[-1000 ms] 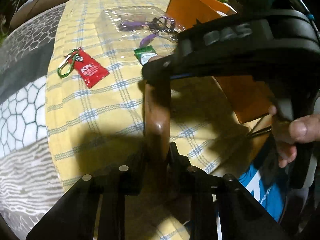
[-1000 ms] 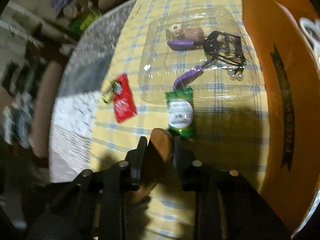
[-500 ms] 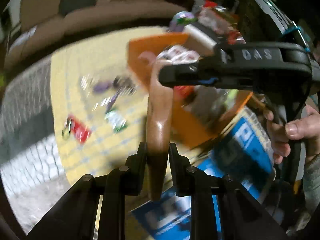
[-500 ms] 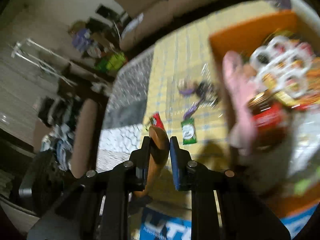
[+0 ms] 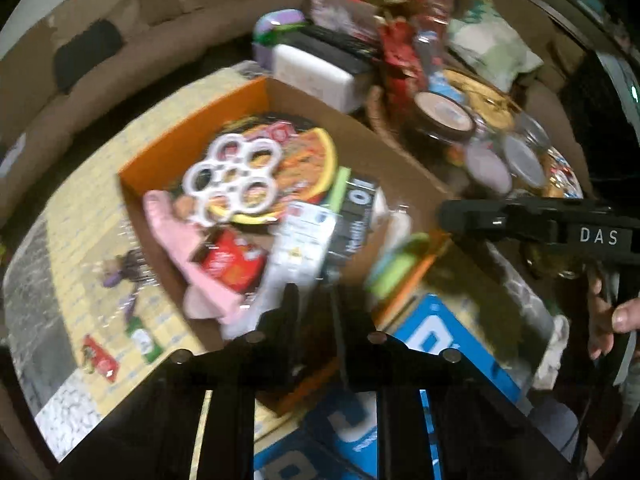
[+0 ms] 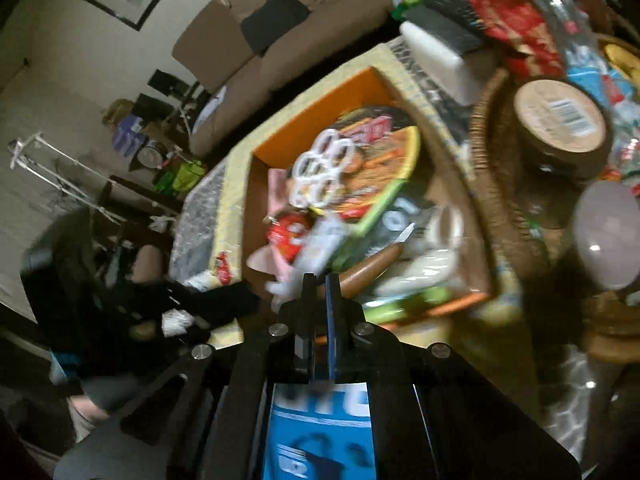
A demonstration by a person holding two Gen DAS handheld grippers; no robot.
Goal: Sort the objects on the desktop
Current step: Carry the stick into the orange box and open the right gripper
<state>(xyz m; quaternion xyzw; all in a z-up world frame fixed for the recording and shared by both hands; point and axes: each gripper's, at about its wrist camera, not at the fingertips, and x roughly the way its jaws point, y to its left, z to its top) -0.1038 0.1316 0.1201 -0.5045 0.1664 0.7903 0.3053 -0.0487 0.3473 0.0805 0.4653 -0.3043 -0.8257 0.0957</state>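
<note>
knife [image 6: 374, 266] lies in the orange box [image 6: 316, 130]; we judge the drop done. right gripper [image 6: 320, 284] nearly closed, left gripper [image 5: 312, 296] parted, both empty. next we fetch the packets [image 5: 138, 334].

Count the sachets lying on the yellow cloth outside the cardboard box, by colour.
Red sachet: 1
Green sachet: 1
Total: 2

Box contents [image 5: 280, 216] motion-blurred, labels unreadable, blue box [image 6: 320, 440] hidden behind claw
</note>
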